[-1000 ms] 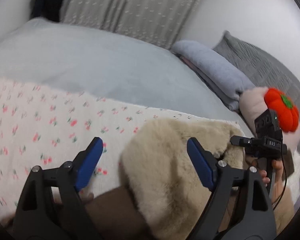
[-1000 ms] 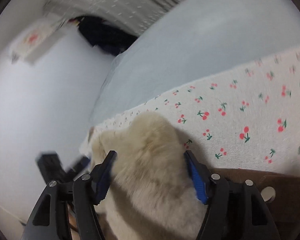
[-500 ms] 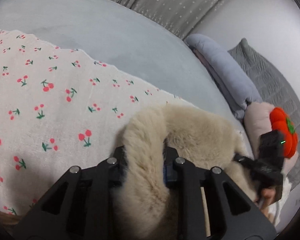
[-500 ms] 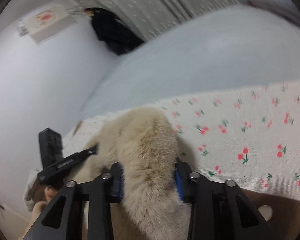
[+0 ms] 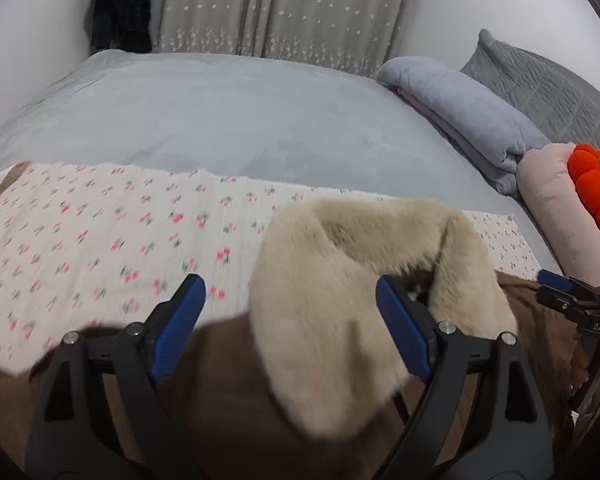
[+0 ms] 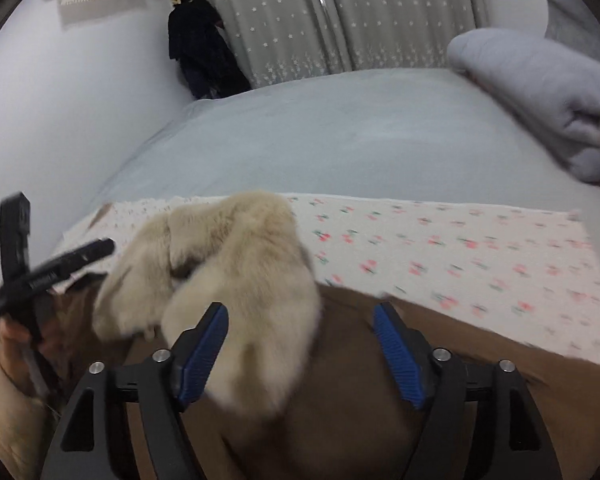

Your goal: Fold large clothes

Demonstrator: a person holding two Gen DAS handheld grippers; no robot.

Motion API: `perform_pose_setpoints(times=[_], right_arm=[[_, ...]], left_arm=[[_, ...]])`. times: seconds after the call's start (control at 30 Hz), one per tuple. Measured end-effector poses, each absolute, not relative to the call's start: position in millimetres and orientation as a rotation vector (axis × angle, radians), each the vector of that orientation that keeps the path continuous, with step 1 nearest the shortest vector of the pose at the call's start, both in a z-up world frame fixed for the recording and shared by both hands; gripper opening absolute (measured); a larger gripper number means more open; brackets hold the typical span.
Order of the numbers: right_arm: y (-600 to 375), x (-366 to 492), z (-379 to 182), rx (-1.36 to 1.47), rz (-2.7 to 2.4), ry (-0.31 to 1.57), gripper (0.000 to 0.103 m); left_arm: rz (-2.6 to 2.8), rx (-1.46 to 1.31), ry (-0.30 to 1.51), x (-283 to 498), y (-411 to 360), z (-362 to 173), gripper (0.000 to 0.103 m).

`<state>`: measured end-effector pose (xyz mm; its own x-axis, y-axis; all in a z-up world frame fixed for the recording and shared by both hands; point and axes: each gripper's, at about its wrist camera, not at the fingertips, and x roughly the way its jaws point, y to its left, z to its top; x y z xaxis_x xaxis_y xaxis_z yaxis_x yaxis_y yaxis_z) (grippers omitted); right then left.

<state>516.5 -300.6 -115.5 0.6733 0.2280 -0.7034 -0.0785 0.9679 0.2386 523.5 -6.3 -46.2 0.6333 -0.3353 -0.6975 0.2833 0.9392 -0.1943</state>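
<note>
Left tongs [image 5: 290,322] spread wide, gripping nothing; right tongs [image 6: 302,352] likewise spread and free. Between each pair, cream fur collar [image 5: 340,280] of brown coat [image 6: 340,420], lying on cherry-print cloth [image 5: 100,232] over grey bed [image 5: 220,112].

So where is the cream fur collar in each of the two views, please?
Left wrist view: the cream fur collar lies right of centre, low, partly between the open fingers of the left gripper, on the brown coat.
Right wrist view: the collar lies left of centre, over the left finger of the right gripper.
Shared landmark: the cherry-print cloth behind it.
</note>
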Motion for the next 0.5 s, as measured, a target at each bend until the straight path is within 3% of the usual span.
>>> perform_pose_setpoints(times=[0.2,0.5], right_arm=[[-368,422,-100,0.194,-0.009,0.86,0.083],[-500,297,-45,0.155,-0.339,0.87,0.086]], left_arm=[[-0.333,-0.046,0.871,469,-9,-32,0.099],[-0.377,-0.055,0.918,397,-15,-18,0.1]])
